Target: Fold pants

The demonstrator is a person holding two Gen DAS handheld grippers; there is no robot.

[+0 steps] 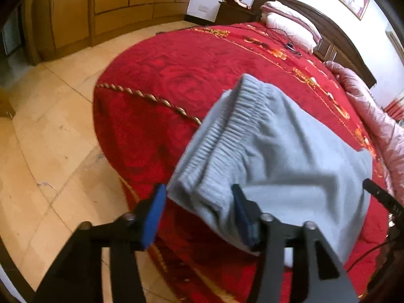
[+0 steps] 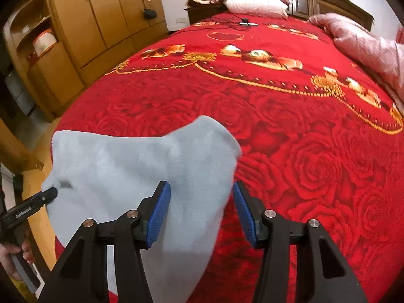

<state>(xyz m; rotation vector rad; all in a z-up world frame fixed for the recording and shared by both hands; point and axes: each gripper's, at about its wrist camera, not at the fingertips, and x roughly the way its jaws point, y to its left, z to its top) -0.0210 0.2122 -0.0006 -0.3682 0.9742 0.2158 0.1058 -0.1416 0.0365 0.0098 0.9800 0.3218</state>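
We are working over one bed [image 2: 290,116] with a red rose cover, two pillows [image 2: 255,2] stacked at its far end. One pair of grey pants [image 1: 277,156] is lying folded at the near left edge. We are holding our left gripper [image 1: 199,214] and right gripper [image 2: 202,214] released, fingers spread over the cloth. No writing is readable.
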